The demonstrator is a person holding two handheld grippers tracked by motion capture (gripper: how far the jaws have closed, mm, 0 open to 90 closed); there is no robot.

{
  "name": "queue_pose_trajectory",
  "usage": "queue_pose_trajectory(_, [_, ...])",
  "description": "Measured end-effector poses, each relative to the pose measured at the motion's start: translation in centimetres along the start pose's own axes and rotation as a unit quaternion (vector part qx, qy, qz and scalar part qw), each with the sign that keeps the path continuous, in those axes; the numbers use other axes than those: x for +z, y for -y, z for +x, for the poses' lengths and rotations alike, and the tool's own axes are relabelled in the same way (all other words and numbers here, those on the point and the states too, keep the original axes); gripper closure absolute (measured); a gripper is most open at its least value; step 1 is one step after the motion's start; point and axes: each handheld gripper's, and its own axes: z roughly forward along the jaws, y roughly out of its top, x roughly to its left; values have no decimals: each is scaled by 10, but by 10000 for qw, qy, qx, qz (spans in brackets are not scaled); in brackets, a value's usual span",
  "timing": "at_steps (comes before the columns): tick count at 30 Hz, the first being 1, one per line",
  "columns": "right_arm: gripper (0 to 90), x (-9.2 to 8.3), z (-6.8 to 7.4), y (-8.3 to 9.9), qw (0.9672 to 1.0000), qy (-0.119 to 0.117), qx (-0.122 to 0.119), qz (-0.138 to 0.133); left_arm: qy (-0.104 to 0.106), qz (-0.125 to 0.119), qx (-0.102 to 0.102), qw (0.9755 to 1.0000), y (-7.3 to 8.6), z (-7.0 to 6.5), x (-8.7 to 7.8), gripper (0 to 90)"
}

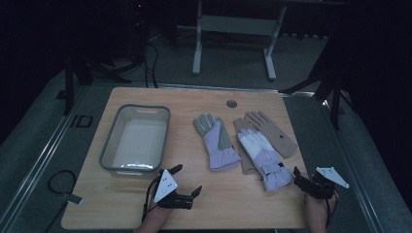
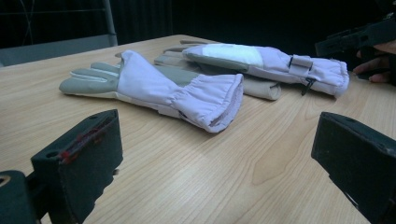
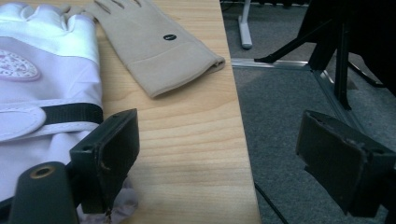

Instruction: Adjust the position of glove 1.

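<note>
Several gloves lie on the wooden table (image 1: pixel 145 213). A lilac glove with a grey palm (image 1: pixel 217 141) (image 2: pixel 159 88) lies at the middle. To its right a lilac and white glove (image 1: pixel 262 155) (image 2: pixel 266 63) (image 3: pixel 42 70) rests on a beige glove (image 2: pixel 261 89). Another beige glove (image 1: pixel 272 132) (image 3: pixel 159 46) lies beside it. My left gripper (image 1: pixel 187 180) (image 2: pixel 217 158) stands open near the front edge, aimed at the grey-palmed glove's cuff, with nothing between the jaws. My right gripper (image 1: pixel 297 178) (image 3: pixel 224 158) is open at the lilac and white glove's cuff; one jaw hangs past the table's right edge.
A grey plastic basin (image 1: pixel 109 145) stands at the left of the table, just beyond my left gripper. A round cable hole (image 1: pixel 231 104) sits at the far edge. Grey carpet (image 3: pixel 289 116), black stand legs (image 3: pixel 336 60) and a white frame (image 1: pixel 233 29) surround the table.
</note>
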Motion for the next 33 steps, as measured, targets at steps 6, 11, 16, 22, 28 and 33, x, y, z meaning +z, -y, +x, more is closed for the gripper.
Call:
queue_pose_trajectory(6, [125,-1,-3,-6,9996,-160,108,194,38,10,-57,10000,0,1,0,18])
queue_pose_trajectory(11, [121,-7,0,-21,9995,-297,65,70,71,12,-65,10000,0,1,0,18])
queue_pose_trajectory(16, [106,-11,10,-44,9985,-544,-73,60,117,22,-83,9999,0,1,0,18])
queue_pose_trajectory(22, [136,-10,27,-69,9932,-1122,-184,254,121,36,-99,9999,0,1,0,18])
queue_pose_trajectory(28, [122,0,46,-84,9877,-1475,-33,524,111,37,-97,9999,0,1,0,18])
queue_pose_trajectory(33, [104,4,67,-93,9852,-1591,-322,541,101,41,-88,9999,0,1,0,18])
